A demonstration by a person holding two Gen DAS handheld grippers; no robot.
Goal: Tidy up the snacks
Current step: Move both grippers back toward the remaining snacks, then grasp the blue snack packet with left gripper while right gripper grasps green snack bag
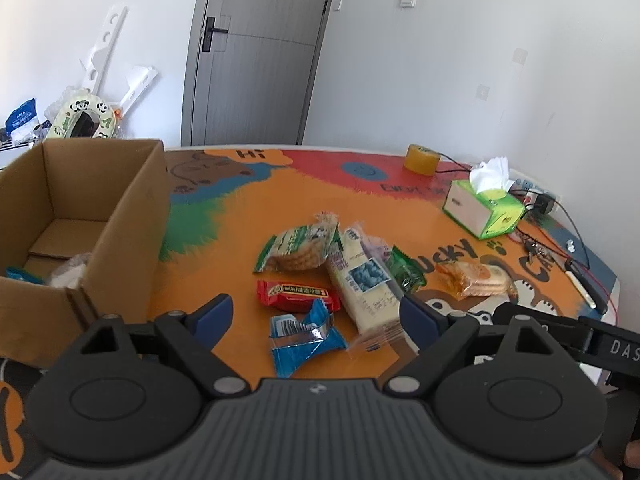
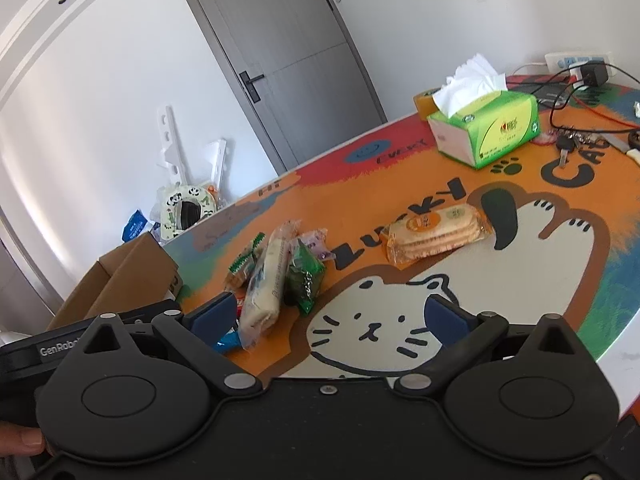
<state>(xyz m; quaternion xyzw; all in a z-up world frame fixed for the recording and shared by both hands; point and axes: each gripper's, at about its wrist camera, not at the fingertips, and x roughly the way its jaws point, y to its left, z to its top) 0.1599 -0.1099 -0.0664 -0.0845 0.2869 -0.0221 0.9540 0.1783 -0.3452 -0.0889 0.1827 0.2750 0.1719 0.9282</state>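
Several snack packets lie in the middle of the colourful table: a blue packet (image 1: 304, 338), a red bar (image 1: 298, 295), a green-white cracker pack (image 1: 298, 248), a long white pack (image 1: 362, 280), a small green packet (image 1: 406, 270) and an orange cracker pack (image 1: 476, 276). My left gripper (image 1: 318, 314) is open and empty, hovering above the blue packet and red bar. My right gripper (image 2: 330, 318) is open and empty above the cat drawing, right of the long white pack (image 2: 266, 280) and green packet (image 2: 306, 280); the orange pack (image 2: 436, 236) lies beyond.
An open cardboard box (image 1: 132, 208) stands at the table's left, with a couple of packets inside; it also shows in the right wrist view (image 2: 132, 276). A green tissue box (image 1: 486, 208), a tape roll (image 1: 422, 159), keys (image 2: 566, 142) and cables (image 2: 580, 96) lie at the far right.
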